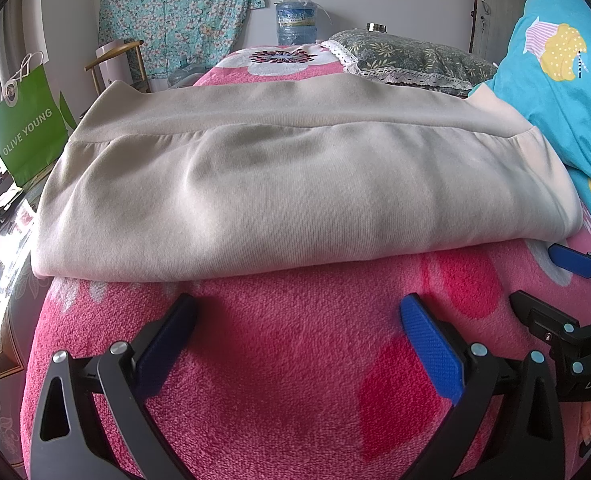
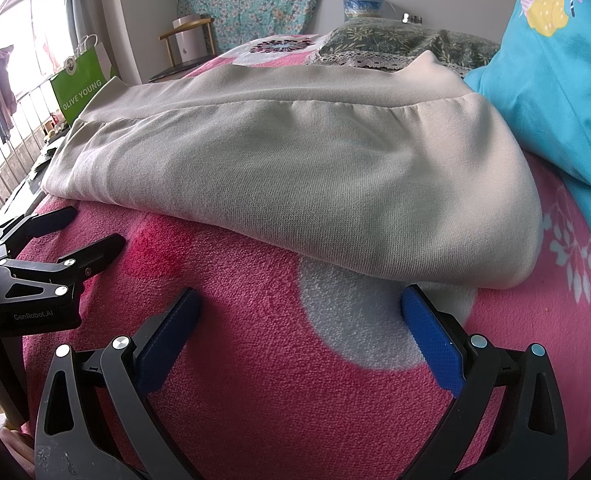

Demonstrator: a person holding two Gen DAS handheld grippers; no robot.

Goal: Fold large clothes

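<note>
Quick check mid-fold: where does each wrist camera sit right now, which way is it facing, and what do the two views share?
Left wrist: sits low behind the open left gripper, facing across the pink blanket at the folded beige garment; the right gripper shows at its right edge.
Right wrist: sits behind the open right gripper, facing the garment's right end; the left gripper shows at its left edge.
Shared: garment, blanket, green bag, pillow, blue quilt.
</note>
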